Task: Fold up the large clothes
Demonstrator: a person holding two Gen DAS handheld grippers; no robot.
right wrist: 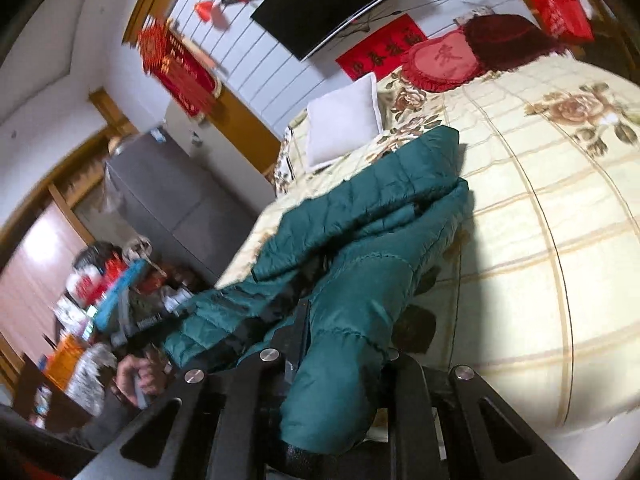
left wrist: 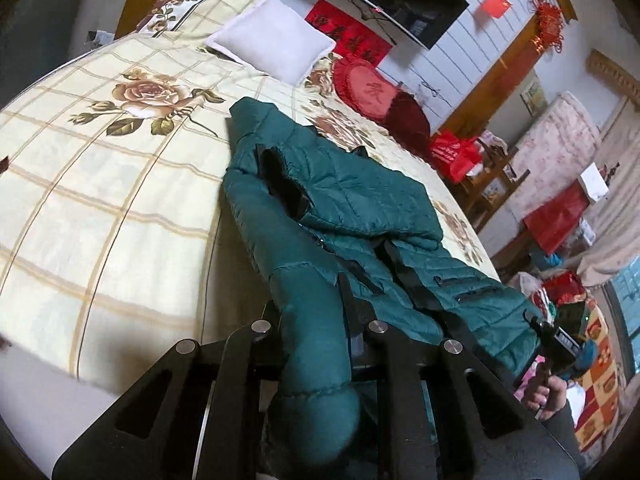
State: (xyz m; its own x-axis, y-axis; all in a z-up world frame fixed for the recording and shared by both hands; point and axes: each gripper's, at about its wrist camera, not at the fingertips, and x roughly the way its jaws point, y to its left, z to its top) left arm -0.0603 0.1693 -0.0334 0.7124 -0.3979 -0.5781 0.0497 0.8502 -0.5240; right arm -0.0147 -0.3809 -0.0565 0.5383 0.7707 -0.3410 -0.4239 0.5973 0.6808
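Note:
A dark green puffer jacket (left wrist: 360, 200) lies crumpled on the bed, near its front edge. One sleeve (left wrist: 308, 340) runs back between the jaws of my left gripper (left wrist: 310, 306), which is shut on it and holds it off the sheet. In the right wrist view the jacket (right wrist: 380, 192) stretches away and its other sleeve (right wrist: 344, 360) is pinched in my right gripper (right wrist: 344, 336), also lifted. Each view shows the other gripper and the hand holding it at the jacket's far hem: the right one (left wrist: 560, 344), the left one (right wrist: 132, 320).
The bed has a cream plaid sheet with roses (left wrist: 100, 200). A white pillow (left wrist: 272, 44) and red cushions (left wrist: 364, 92) lie at its head. A black screen (left wrist: 400, 0) hangs on the wall. Red bags (left wrist: 456, 156) and clutter stand beside the bed, and a grey cabinet (right wrist: 172, 196).

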